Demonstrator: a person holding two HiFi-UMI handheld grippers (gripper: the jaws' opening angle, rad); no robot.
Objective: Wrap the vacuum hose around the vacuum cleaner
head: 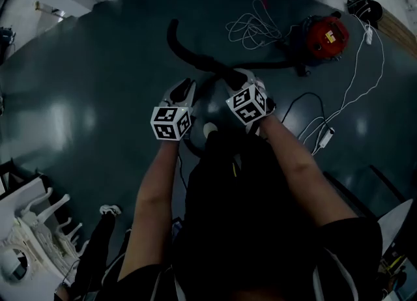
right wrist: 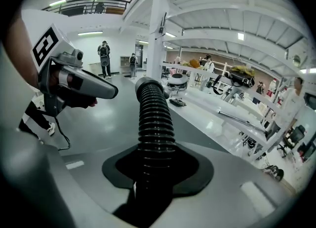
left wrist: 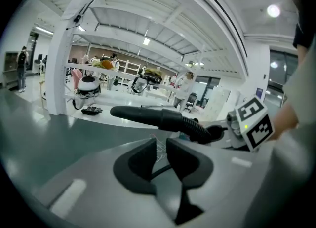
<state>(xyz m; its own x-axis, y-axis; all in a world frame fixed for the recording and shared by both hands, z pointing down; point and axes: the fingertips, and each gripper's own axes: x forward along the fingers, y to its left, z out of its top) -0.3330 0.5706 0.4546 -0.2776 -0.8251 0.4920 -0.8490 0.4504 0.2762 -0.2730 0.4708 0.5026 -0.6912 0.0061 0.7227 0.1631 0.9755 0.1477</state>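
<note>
A dark, glossy hall floor (head: 98, 85) lies under white beams. The right gripper (right wrist: 157, 160) has its jaws clamped on the ribbed vacuum hose (right wrist: 154, 118), which runs between them and up past the tips. The left gripper (left wrist: 161, 153) has its jaws nearly together with only a narrow slit, and they hold none of the hose. From the right gripper the hose arcs free over the floor to its smooth end. The dark rounded body (head: 212, 107) just below both grippers is probably the vacuum cleaner. No loop shows round it, so the wrapping looks barely begun.
</note>
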